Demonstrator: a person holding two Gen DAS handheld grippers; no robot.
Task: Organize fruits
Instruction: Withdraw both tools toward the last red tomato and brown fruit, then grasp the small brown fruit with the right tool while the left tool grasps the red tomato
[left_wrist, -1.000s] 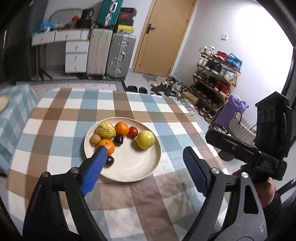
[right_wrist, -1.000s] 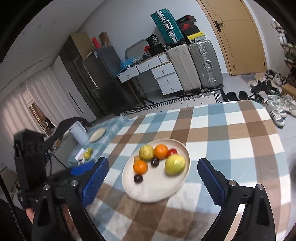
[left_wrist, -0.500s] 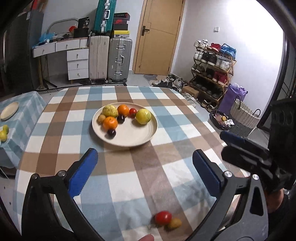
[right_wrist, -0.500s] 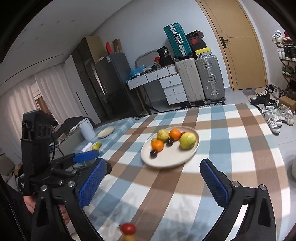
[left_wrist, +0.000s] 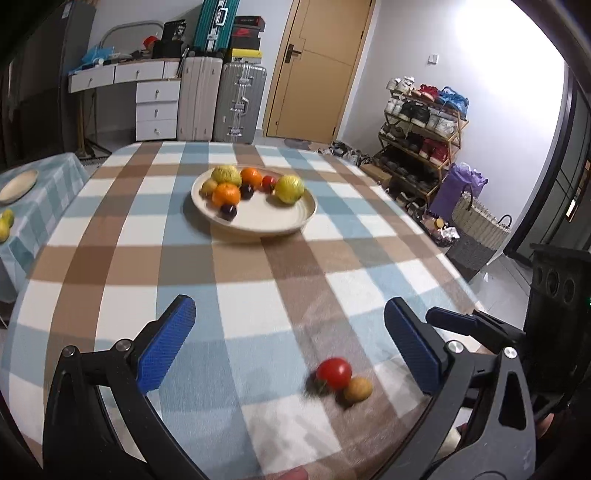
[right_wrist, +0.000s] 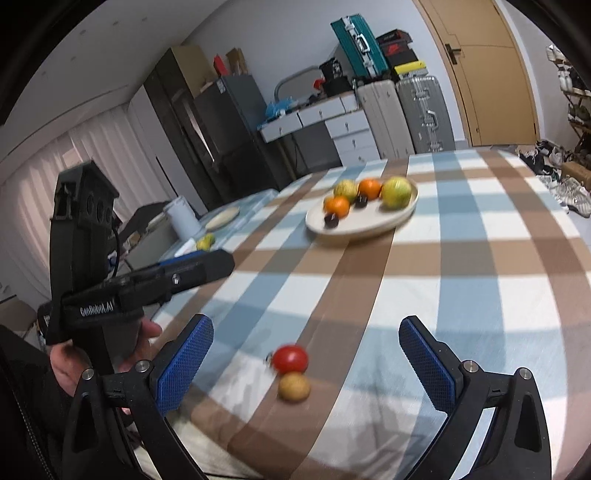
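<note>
Near tabletop's near edge (left_wrist: 258, 295): tomato (right_wrist: 290, 358) touching small yellow-brown fruit (right_wrist: 294, 386). Left hand-held gripper (left_wrist: 288, 347), marked "GenRobot.AI", released; right hand-held gripper (right_wrist: 306, 362) released.

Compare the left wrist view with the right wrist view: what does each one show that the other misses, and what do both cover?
Only the left wrist view shows the shoe rack and the wicker basket on the floor beside the table.

Only the right wrist view shows the black cabinet, the curtains and the hand holding the left gripper.

Both show the plate of fruit, the loose tomato touching a small tan fruit on the checked tablecloth, the suitcases and the door.
</note>
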